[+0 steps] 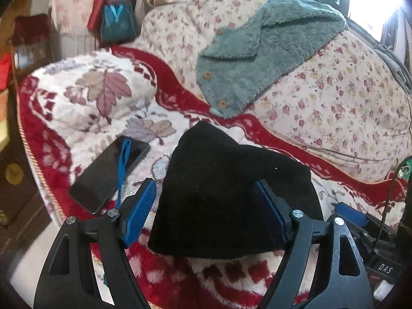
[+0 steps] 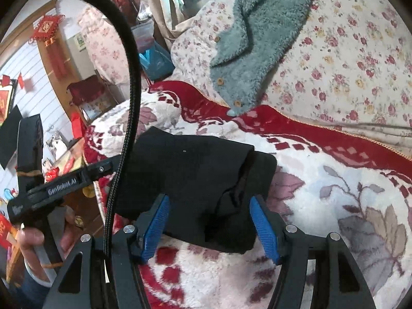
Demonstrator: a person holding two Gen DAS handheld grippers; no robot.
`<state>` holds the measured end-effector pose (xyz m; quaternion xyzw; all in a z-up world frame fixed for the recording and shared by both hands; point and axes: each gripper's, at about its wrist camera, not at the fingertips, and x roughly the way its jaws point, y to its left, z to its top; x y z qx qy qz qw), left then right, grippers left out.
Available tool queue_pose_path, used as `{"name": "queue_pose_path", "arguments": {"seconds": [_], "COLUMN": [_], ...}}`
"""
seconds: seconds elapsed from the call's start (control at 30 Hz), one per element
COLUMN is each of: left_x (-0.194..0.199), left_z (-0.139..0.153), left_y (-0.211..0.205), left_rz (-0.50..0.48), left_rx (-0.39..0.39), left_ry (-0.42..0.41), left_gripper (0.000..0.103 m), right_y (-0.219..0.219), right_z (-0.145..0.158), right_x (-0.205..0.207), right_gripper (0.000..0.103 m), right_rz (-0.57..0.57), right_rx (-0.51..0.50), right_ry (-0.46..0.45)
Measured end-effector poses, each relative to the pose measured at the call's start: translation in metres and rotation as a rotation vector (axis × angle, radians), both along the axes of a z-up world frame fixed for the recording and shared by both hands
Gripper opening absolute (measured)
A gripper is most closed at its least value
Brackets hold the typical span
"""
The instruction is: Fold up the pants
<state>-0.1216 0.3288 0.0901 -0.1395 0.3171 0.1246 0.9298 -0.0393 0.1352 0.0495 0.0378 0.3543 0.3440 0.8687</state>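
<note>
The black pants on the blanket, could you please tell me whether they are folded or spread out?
Folded: the black pants lie as a compact bundle on the blanket, with layered edges showing at one end in the right wrist view.

Black pants (image 1: 231,193), red-white leaf-patterned blanket (image 1: 85,103).

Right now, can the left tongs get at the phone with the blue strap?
Probably yes. The phone lies uncovered on the blanket, just left of the open left tongs. The folded black pants sit to its right, not across the path.
</note>
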Motion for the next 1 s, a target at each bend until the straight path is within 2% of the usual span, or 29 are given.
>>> {"name": "queue_pose_path", "arguments": {"seconds": [0.23,0.4,0.53,1.0], "left_x": [-0.019,-0.029,-0.033,-0.038], "left_z": [0.007,0.005,0.005,0.000], "left_y": [-0.026,-0.031,-0.036,-0.041], "left_rz": [0.012,0.032,0.054,0.065], "left_rx": [0.079,0.053,0.081,0.084], "left_ry": [-0.017,-0.015,0.001,0.015], "left_gripper": [0.079,0.079,0.079,0.079], "right_y": [0.003,0.005,0.006,0.003], "right_z": [0.007,0.009,0.009,0.004], "right_x": [-0.016,-0.024,-0.028,-0.031], "right_gripper": [0.063,0.063,0.063,0.063], "right_rz": [0.016,0.026,0.030,0.037], "right_rx": [-0.006,0.006,0.010,0.013], "right_ry": [-0.029,-0.031,-0.031,-0.015]}}
